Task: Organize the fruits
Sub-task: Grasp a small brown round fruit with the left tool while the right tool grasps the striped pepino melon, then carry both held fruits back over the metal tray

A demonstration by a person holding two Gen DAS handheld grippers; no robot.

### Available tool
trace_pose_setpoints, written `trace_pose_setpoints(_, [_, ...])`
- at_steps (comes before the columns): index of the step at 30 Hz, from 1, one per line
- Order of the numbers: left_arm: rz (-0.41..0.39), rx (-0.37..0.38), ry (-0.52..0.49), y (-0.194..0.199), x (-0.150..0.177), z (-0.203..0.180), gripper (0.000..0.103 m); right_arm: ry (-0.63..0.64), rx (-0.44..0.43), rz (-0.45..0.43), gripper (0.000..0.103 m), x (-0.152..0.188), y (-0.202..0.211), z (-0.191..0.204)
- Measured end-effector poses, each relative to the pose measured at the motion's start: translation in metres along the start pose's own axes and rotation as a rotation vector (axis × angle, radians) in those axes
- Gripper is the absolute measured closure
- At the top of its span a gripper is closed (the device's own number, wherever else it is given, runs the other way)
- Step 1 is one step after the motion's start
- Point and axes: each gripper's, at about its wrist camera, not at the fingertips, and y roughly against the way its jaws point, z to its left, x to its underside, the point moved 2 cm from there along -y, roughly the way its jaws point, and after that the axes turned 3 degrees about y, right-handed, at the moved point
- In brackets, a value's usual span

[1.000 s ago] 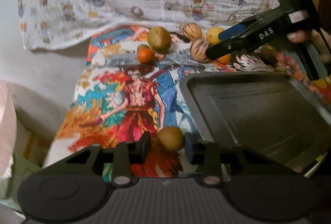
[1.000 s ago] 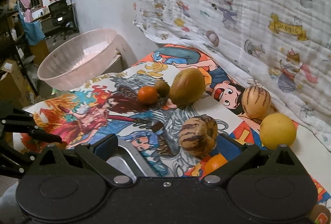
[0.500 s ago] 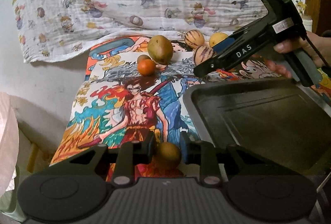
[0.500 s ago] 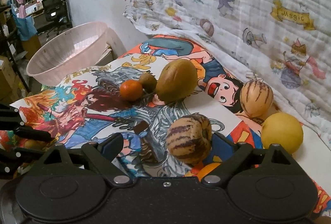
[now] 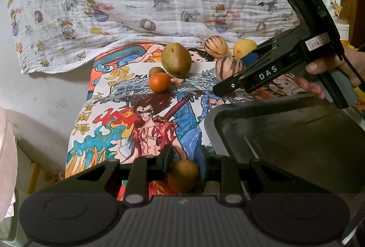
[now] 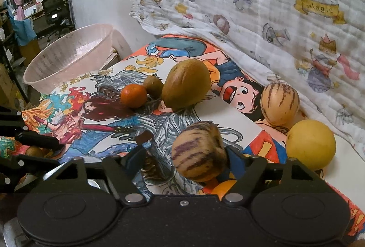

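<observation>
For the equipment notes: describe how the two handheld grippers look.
Both are black plastic. The right gripper has a pistol-style grey handle, white "DAS" lettering, a small white label, blue finger pads and a trailing black cable. The left gripper shows a ribbed body, silver pivot pins and triangular cut-outs.

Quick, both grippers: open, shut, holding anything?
Left gripper: shut on the small brown fruit.
Right gripper: open, jaws just closing around the striped melon.

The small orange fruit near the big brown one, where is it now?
In the left wrist view the small orange fruit lies on the cartoon cloth, left of the big brown fruit, touching a small brown fruit behind it.
</observation>
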Motion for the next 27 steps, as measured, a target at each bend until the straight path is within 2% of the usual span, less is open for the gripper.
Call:
trace_pose_setpoints(2, [0.001, 0.003, 0.007, 0.000, 0.000, 0.001, 0.075, 0.001, 0.008, -0.008, 0.034, 0.000, 0.000, 0.000])
trace_pose_setpoints(6, [-0.001, 0.002, 0.011, 0.000, 0.000, 0.001, 0.076, 0.015, 0.041, -0.033, 0.051, -0.001, 0.003, -0.001])
trace_pose_setpoints(17, [-0.004, -0.005, 0.034, 0.000, -0.001, 0.001, 0.076, 0.038, 0.034, -0.069, 0.051, -0.001, 0.009, 0.008])
trace_pose_setpoints(27, [-0.023, -0.034, 0.077, 0.010, -0.001, 0.004, 0.076, 0.046, -0.026, -0.125, 0.051, -0.005, 0.038, 0.026])
